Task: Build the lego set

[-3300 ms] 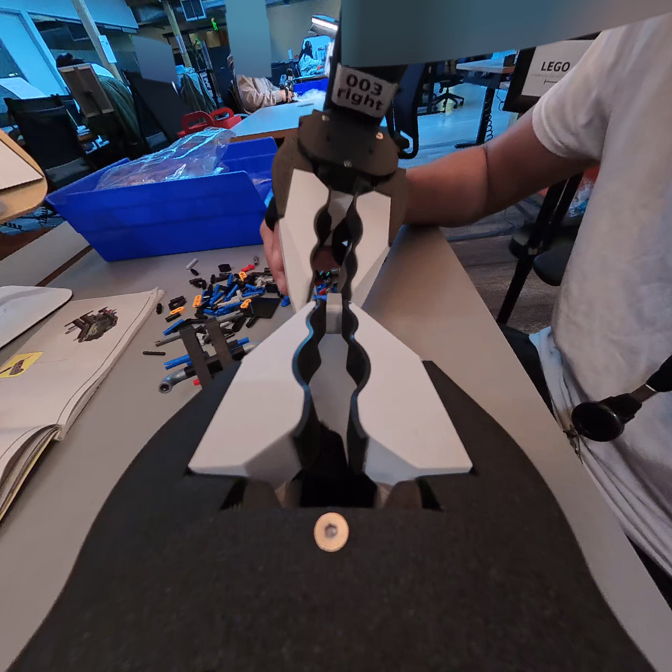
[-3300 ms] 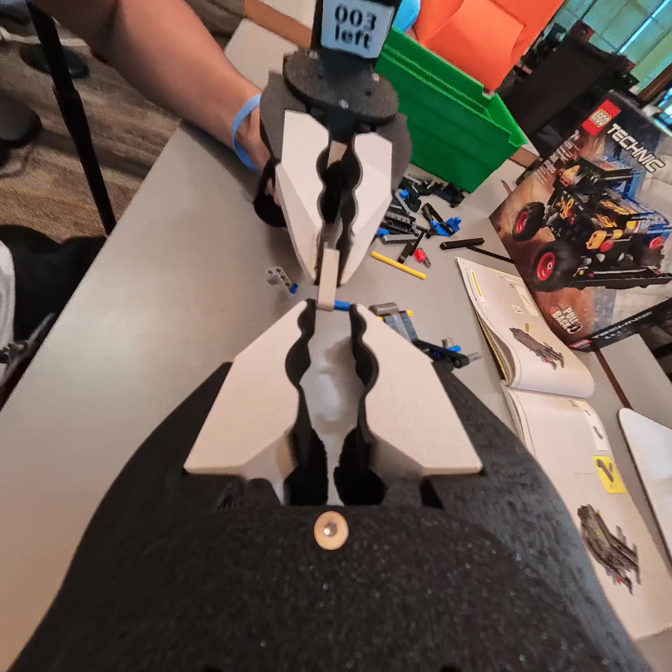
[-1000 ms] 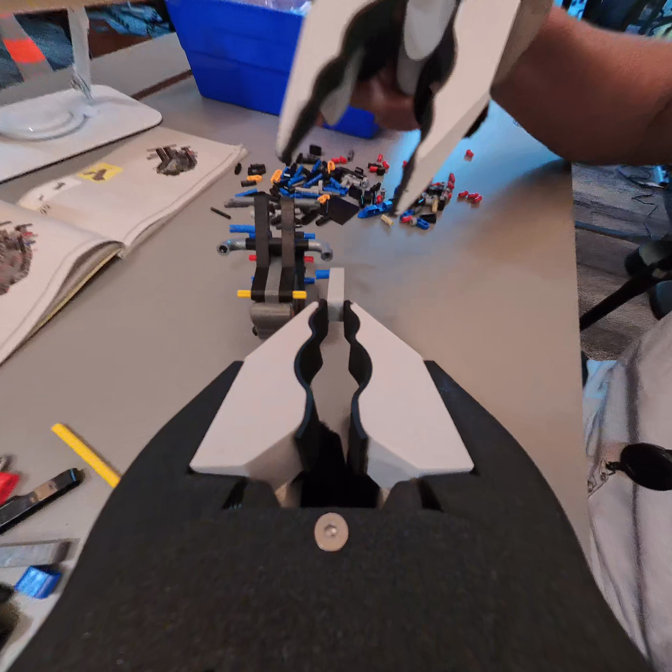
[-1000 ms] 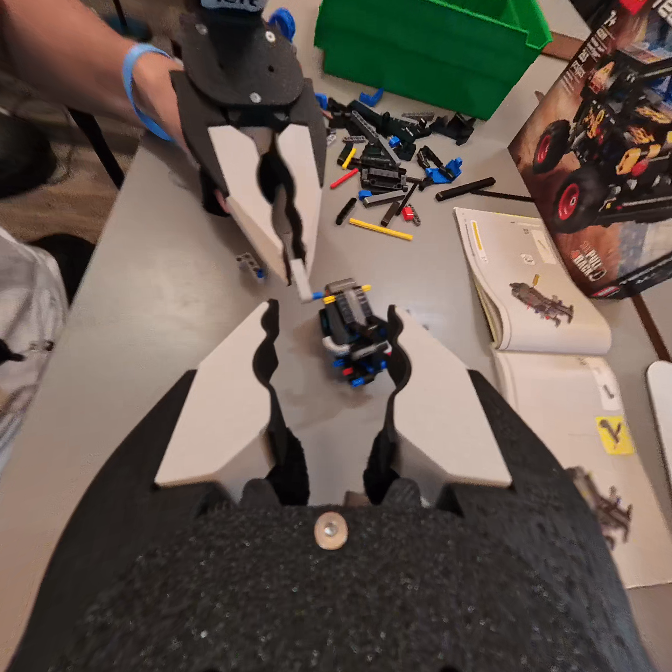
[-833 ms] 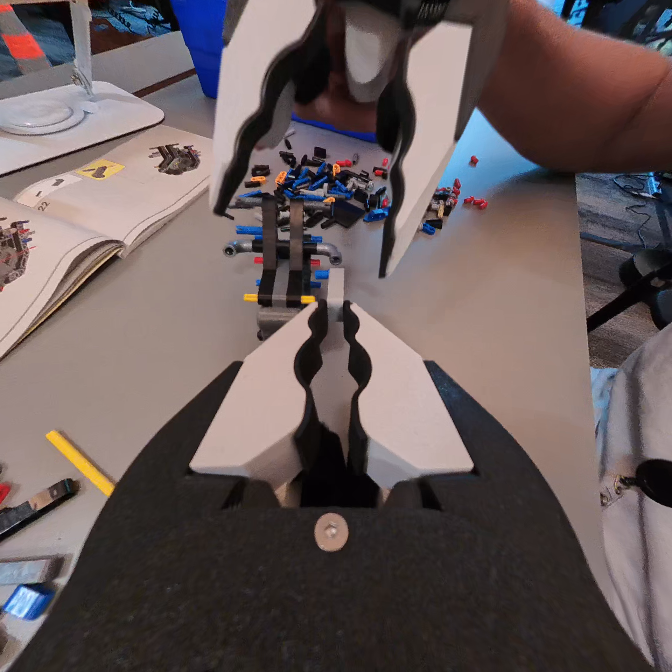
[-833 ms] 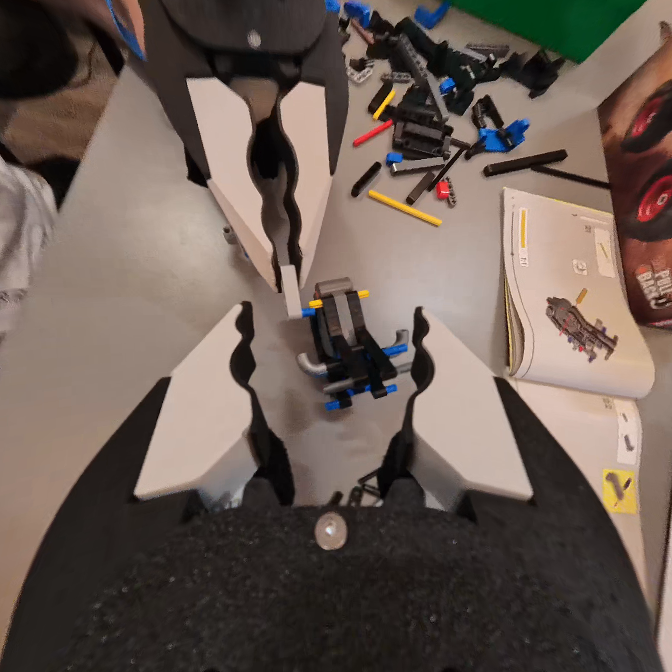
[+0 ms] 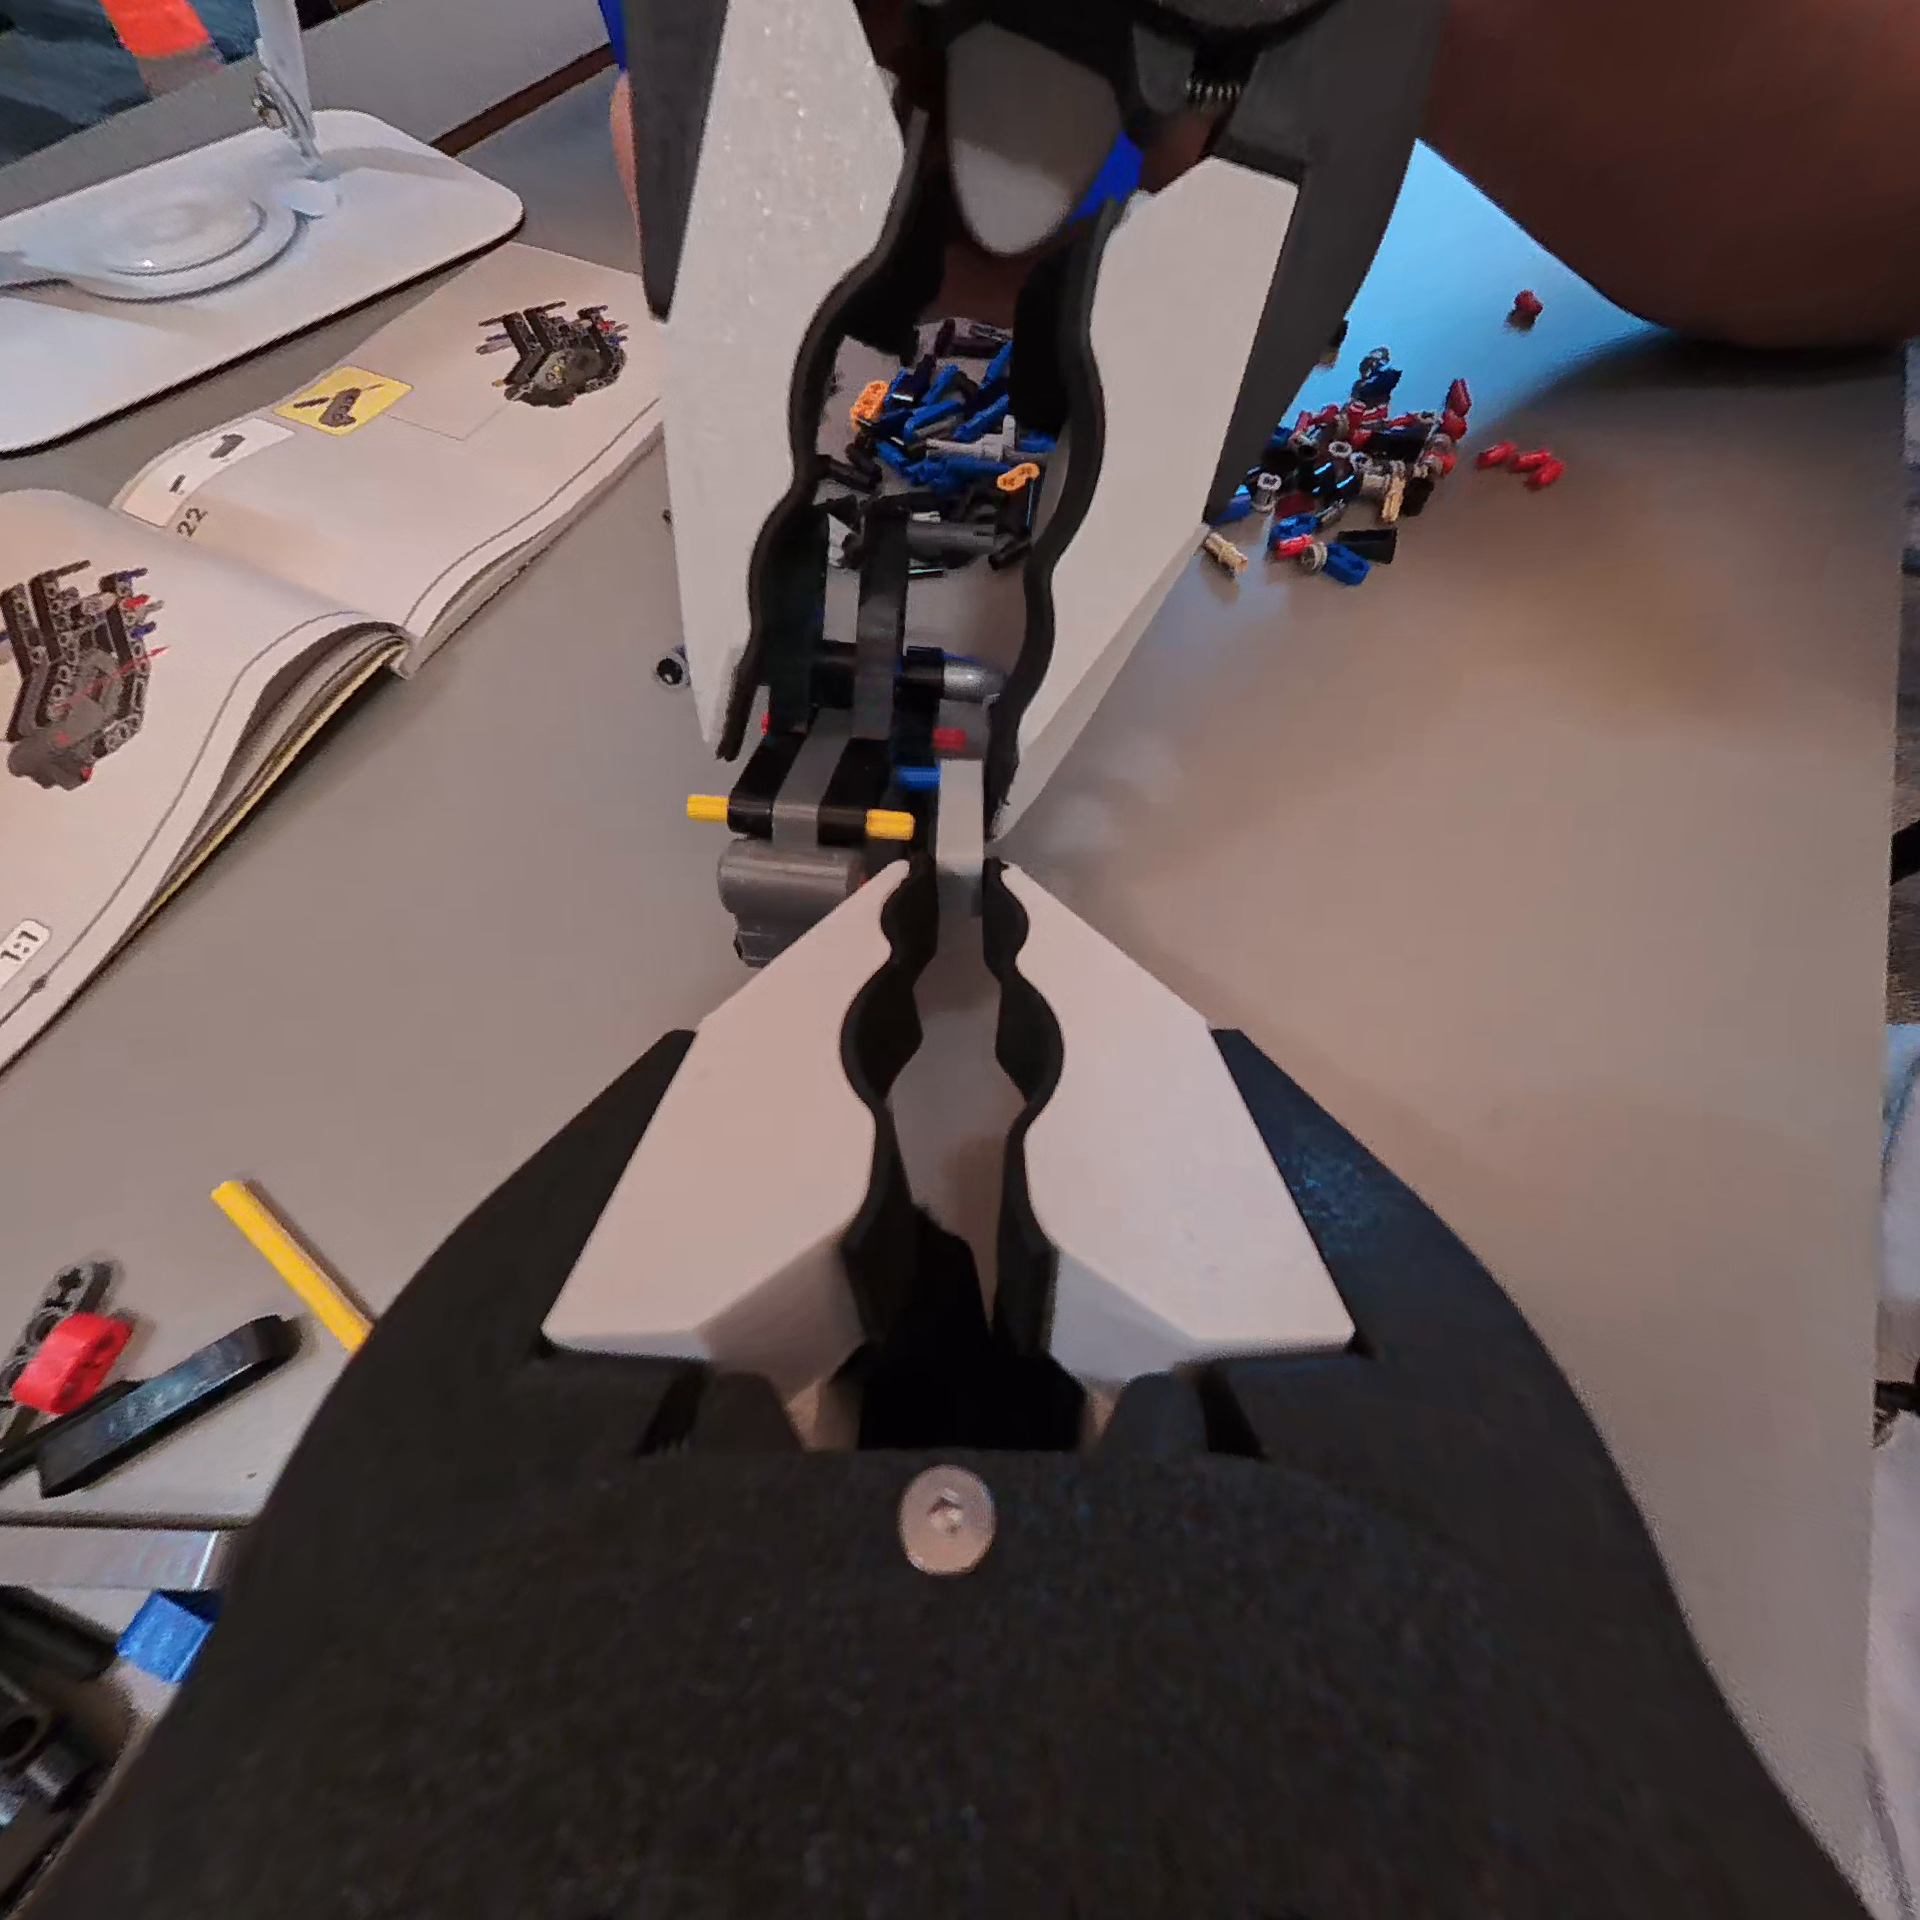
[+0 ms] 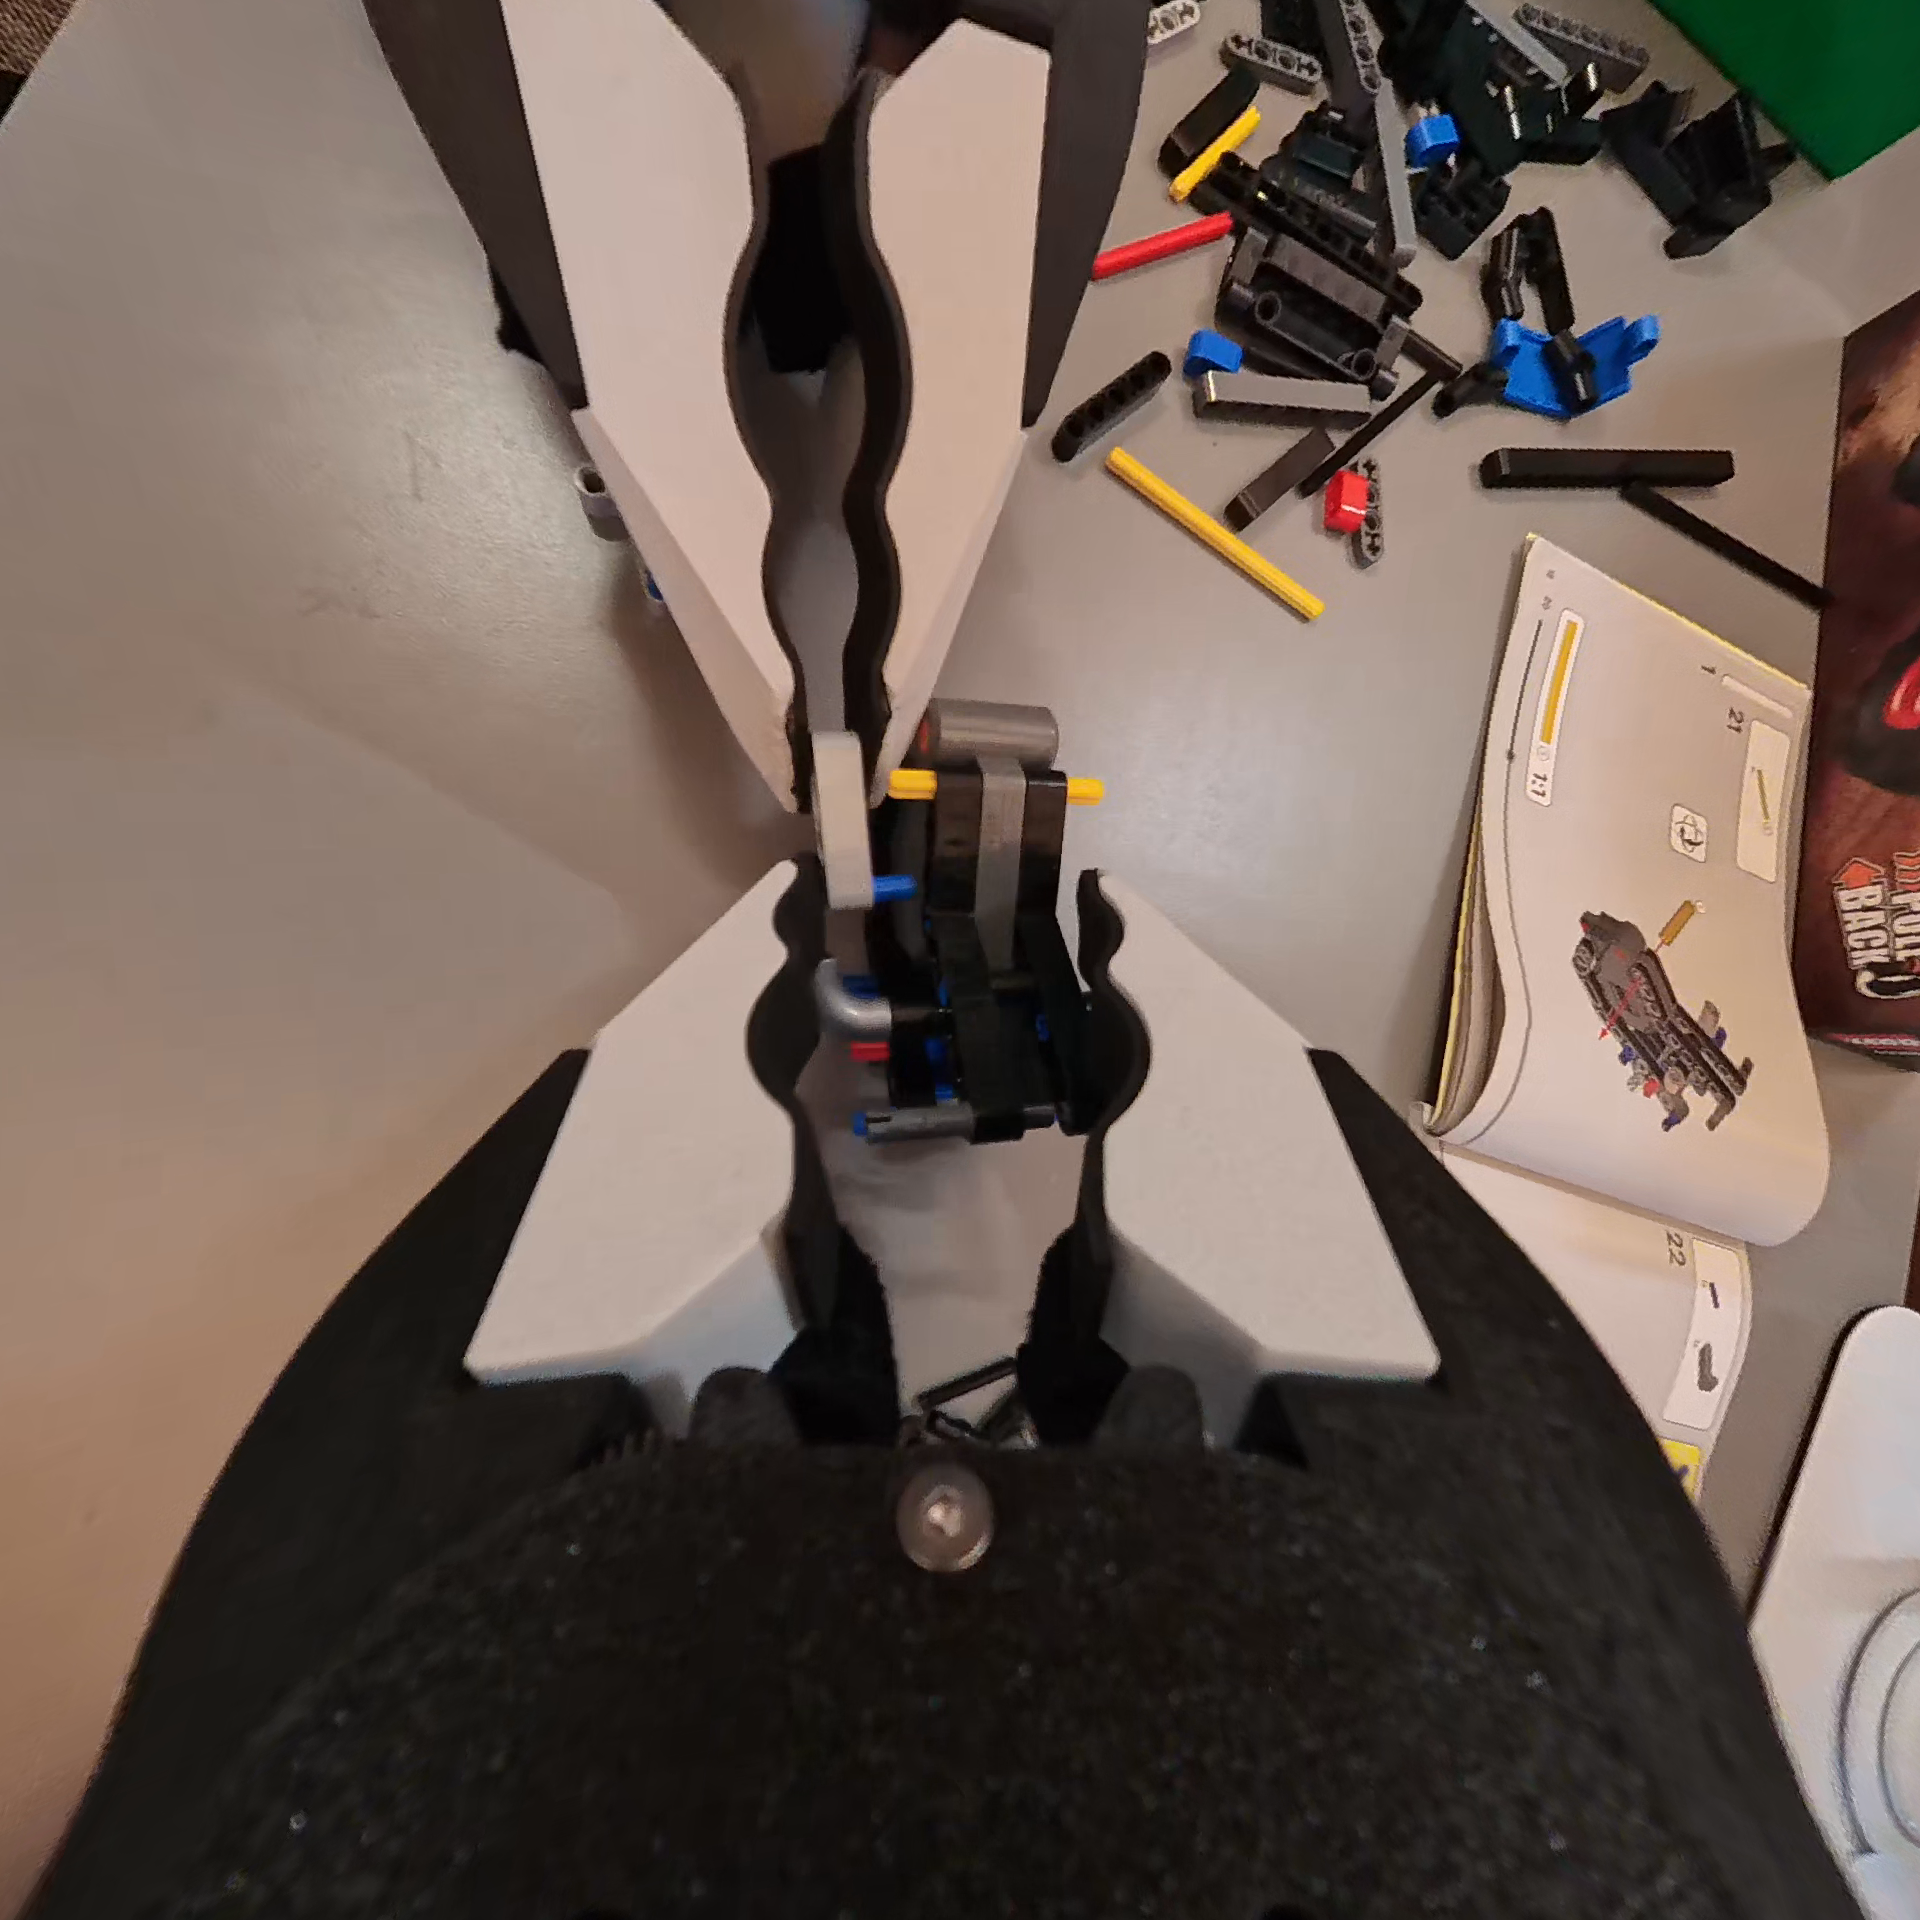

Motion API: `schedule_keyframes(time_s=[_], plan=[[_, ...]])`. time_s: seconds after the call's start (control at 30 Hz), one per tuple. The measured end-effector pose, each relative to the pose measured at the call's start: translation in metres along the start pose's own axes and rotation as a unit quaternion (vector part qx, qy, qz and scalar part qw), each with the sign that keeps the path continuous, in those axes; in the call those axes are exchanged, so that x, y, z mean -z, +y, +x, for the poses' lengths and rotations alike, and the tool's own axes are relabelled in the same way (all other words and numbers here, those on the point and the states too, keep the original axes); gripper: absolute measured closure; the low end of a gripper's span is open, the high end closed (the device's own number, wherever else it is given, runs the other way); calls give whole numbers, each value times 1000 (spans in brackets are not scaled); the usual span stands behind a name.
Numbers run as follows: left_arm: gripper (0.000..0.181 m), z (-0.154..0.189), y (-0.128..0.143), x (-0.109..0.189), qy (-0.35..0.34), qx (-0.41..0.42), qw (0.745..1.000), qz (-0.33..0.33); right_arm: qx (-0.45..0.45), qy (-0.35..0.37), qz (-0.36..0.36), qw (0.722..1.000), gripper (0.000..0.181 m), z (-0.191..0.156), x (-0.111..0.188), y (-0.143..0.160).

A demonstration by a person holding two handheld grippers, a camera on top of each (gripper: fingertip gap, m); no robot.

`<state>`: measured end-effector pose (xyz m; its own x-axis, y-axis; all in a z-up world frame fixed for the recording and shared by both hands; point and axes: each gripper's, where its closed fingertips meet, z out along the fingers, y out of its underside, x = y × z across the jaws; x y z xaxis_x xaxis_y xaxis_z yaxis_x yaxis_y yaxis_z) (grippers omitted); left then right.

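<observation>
At the centre of the right wrist view, the half-built model, black with grey, blue and yellow pins, sits on the grey table between the fingers of the right gripper, whose black pads touch its sides, so it is closed around the model. The left gripper reaches down from the top of the frame, clamped tight on a pale grey beam held against the model's left side, beside a blue pin.

In the left wrist view the left gripper fills the lower half, and the right gripper blocks most of the model.

A yellow rod, a red rod and black beams lie scattered at the upper right of the right view. The open instruction booklet lies at the right edge, and a pile of small pins sits at the upper right of the left view.
</observation>
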<state>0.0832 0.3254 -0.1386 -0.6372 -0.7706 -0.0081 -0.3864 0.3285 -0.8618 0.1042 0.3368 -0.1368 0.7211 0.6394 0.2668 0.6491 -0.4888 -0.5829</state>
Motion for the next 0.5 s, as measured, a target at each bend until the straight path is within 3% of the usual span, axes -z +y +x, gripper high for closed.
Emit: schedule_keyframes(time_s=[0.03, 0.5], plan=[[175, 1, 0, 0, 3, -2, 1000, -1, -2, -4, 2, 1000, 132, -1, 0, -1], [175, -4, 0, 10, 21, -11, 999, -31, -3, -19, 0, 1000, 142, 0, -1, -4]])
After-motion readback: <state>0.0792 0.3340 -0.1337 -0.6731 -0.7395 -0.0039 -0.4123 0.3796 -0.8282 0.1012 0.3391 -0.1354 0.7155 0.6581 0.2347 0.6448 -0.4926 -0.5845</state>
